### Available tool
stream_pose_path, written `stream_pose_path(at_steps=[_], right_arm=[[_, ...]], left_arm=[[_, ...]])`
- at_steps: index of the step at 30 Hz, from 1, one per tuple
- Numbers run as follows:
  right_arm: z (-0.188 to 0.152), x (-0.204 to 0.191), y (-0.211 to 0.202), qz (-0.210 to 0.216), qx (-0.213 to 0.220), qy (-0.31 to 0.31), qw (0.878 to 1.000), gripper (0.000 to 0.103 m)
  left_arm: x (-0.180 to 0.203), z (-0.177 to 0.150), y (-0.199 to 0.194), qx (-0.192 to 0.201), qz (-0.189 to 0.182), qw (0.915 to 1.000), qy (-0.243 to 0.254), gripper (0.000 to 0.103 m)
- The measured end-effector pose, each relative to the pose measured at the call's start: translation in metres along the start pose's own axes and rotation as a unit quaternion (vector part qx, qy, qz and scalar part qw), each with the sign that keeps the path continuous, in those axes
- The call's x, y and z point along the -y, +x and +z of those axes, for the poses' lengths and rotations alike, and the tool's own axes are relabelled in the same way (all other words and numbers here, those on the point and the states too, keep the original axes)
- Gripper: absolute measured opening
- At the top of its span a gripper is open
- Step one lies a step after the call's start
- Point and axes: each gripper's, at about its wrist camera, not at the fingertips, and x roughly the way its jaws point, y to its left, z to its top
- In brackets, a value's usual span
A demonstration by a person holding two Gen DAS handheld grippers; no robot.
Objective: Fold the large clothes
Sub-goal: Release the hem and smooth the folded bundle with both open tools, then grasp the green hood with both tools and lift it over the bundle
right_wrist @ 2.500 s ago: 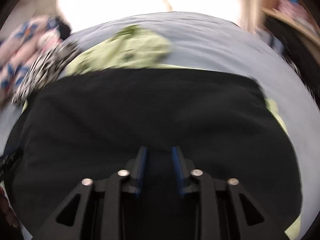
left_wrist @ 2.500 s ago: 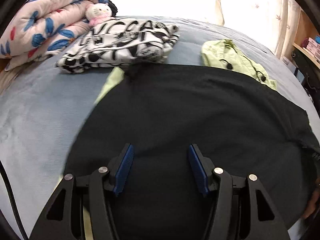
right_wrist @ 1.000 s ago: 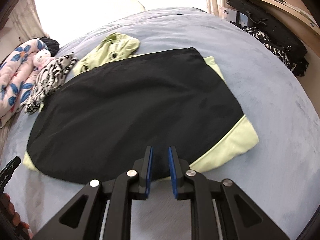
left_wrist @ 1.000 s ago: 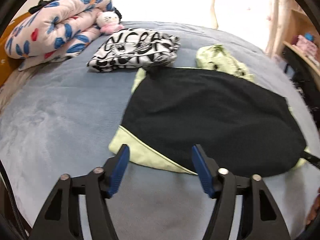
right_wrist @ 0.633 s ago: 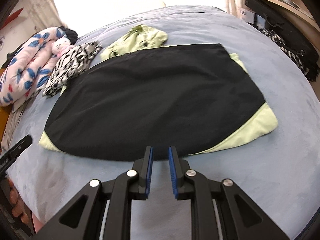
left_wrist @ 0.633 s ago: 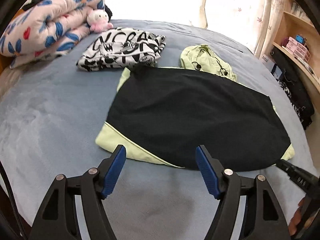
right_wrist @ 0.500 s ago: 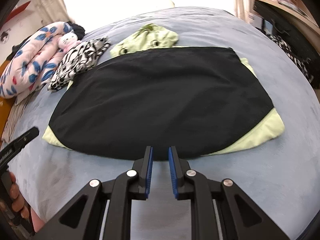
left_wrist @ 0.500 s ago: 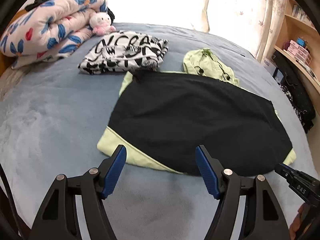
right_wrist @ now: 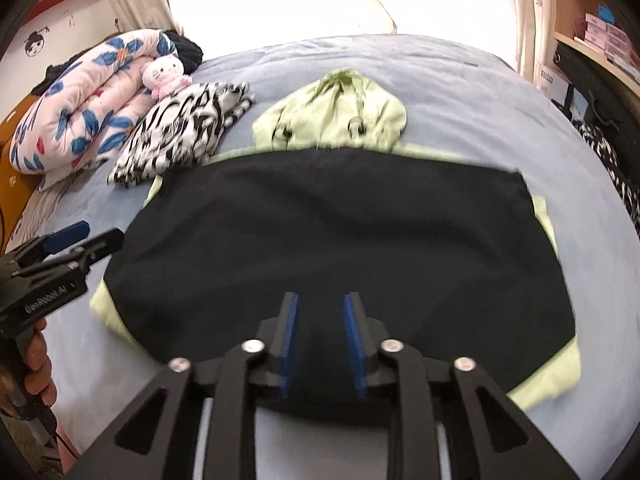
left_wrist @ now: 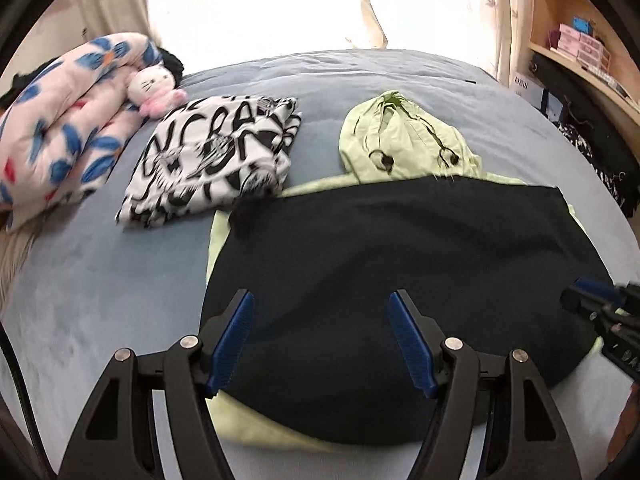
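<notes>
A large hooded garment (left_wrist: 400, 272), black on top with a light green lining, lies spread flat on the blue-grey bed (left_wrist: 88, 280). Its green hood (left_wrist: 400, 140) lies at the far end. It also shows in the right wrist view (right_wrist: 332, 240), with the hood (right_wrist: 336, 116) beyond. My left gripper (left_wrist: 322, 336) is open and empty above the garment's near edge. My right gripper (right_wrist: 320, 344) is partly open and empty above the near hem. Each gripper shows at the edge of the other's view: the right one (left_wrist: 592, 300), the left one (right_wrist: 80, 240).
A folded black-and-white patterned garment (left_wrist: 216, 164) lies at the far left beside a flowered quilt (left_wrist: 68, 120) and a plush toy (left_wrist: 154, 90). Shelves with boxes (left_wrist: 580, 40) and dark items stand along the right side. Curtains hang behind the bed.
Both grippers have moved forward and lower over the garment's near edge. The right gripper's fingers have opened somewhat. The garment lies as before.
</notes>
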Motion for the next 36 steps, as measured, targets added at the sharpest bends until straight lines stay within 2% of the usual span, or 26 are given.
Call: stream_pose_path(at_steps=[5, 8, 11, 14, 18, 21, 27, 31, 34, 36], right_arm=[[0.067, 0.021, 0.013, -0.019, 0.012, -0.008, 1.000, 0.033], [0.118, 0.041, 0.030, -0.027, 0.006, 0.006, 1.000, 0.033], [0.160, 0.062, 0.049, -0.021, 0.001, 0.025, 0.999, 0.033], [0.199, 0.079, 0.081, -0.024, -0.007, 0.037, 0.999, 0.033], [0.234, 0.103, 0.143, 0.004, -0.041, 0.071, 0.997, 0.033], [0.243, 0.118, 0.184, 0.026, -0.059, 0.109, 0.992, 0.033], [0.257, 0.147, 0.246, 0.062, -0.063, 0.164, 0.982, 0.034], [0.260, 0.158, 0.271, 0.027, -0.070, 0.165, 0.983, 0.034], [0.260, 0.165, 0.281, 0.039, -0.070, 0.167, 0.983, 0.034], [0.260, 0.167, 0.286, 0.059, -0.063, 0.178, 0.980, 0.034]], left_arm=[[-0.003, 0.071, 0.045, -0.026, 0.006, 0.9995, 0.014, 0.068], [-0.003, 0.117, 0.074, -0.027, 0.019, 0.9988, 0.037, 0.068], [-0.002, 0.164, 0.105, -0.035, 0.007, 0.9982, 0.049, 0.068], [-0.003, 0.204, 0.139, -0.042, -0.013, 0.9982, 0.040, 0.068], [-0.001, 0.240, 0.194, -0.052, -0.028, 0.9979, 0.025, 0.068], [0.005, 0.255, 0.236, -0.069, -0.049, 0.9963, 0.012, 0.068], [0.015, 0.258, 0.311, -0.104, -0.045, 0.9935, 0.007, 0.068], [0.017, 0.255, 0.340, -0.117, -0.057, 0.9915, 0.000, 0.071], [0.018, 0.254, 0.348, -0.104, -0.052, 0.9932, 0.007, 0.082], [0.015, 0.256, 0.349, -0.102, -0.058, 0.9931, -0.003, 0.083]])
